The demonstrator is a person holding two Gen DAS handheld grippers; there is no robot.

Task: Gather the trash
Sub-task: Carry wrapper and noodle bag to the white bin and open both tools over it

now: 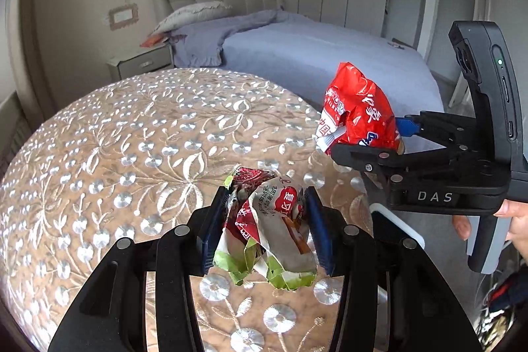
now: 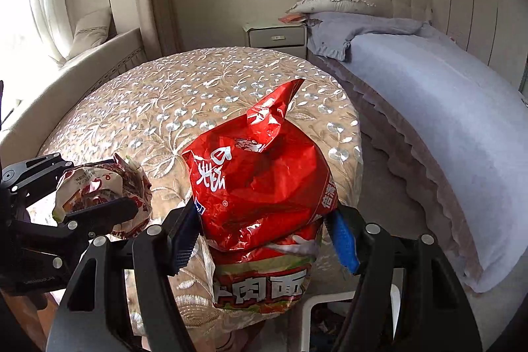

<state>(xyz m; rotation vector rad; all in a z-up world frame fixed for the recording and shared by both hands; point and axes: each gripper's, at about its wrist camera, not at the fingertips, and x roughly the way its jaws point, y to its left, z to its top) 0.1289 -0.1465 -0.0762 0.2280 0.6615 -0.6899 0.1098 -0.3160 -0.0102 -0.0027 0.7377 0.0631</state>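
Home bedroom: bed (image 2: 429,94), nightstand (image 2: 277,37).

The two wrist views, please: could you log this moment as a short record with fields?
setting: bedroom, round table with embroidered cloth, bed behind it
left gripper: shut on crumpled wrapper, held above the cloth
right gripper: shut on red snack bag, held above the table's near edge
person: a hand holds the right gripper's handle
trash left on the table: none visible
bin: a white rim shows below the bag; cannot tell what it is
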